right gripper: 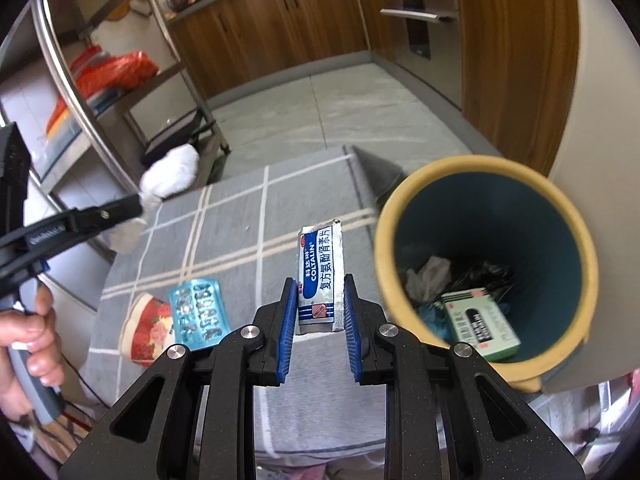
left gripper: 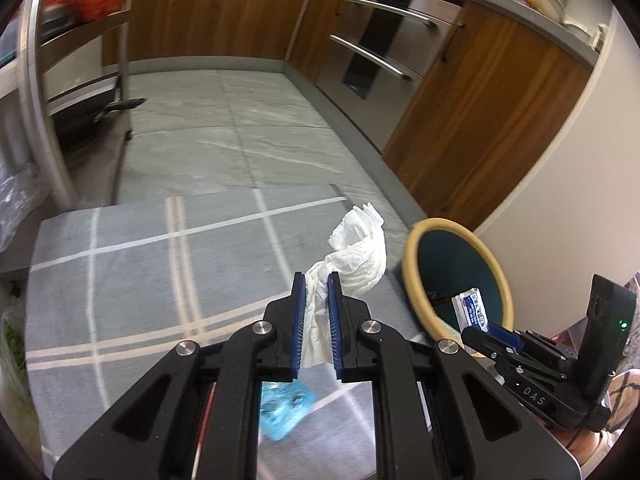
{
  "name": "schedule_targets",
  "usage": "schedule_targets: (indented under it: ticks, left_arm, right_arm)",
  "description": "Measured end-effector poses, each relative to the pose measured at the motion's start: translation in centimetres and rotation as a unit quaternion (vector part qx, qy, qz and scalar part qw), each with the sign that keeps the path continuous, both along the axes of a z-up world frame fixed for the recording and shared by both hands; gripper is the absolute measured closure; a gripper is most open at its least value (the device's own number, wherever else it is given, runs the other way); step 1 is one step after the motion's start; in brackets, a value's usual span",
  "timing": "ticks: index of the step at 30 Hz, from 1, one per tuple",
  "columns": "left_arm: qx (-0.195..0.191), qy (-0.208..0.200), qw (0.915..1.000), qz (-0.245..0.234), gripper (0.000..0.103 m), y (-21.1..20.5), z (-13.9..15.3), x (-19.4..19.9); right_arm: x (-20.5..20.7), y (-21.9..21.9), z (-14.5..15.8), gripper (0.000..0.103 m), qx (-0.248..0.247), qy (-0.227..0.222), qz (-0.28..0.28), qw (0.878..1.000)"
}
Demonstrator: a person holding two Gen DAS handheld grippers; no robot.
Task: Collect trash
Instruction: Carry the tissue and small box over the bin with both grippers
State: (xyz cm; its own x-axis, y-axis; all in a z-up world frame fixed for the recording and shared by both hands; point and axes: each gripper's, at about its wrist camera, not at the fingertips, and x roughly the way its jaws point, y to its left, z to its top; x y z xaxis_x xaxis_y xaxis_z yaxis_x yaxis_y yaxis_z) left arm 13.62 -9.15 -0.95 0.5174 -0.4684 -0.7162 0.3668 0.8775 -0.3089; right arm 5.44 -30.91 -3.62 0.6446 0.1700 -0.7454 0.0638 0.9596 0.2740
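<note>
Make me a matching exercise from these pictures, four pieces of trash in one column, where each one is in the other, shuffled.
1. tissue
2. medicine sachet
3. blister pack
4. green and white box

A. lying on the grey checked cloth
B. inside the bin
C. held by the left gripper
D. held by the right gripper

Pairs: 1-C, 2-D, 3-A, 4-B
</note>
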Motion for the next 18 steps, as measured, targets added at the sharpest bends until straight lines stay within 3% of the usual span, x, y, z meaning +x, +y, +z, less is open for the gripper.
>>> schedule_targets:
  ticks: [18]
  left_arm:
    - [-0.023,0.004,0.9950,-0.097,0.092,-14.0,0.0,-0.7]
  right_arm:
    - [-3.8,-8.4,2.2,0.079,0.007,-0.038,-0.089,0.995]
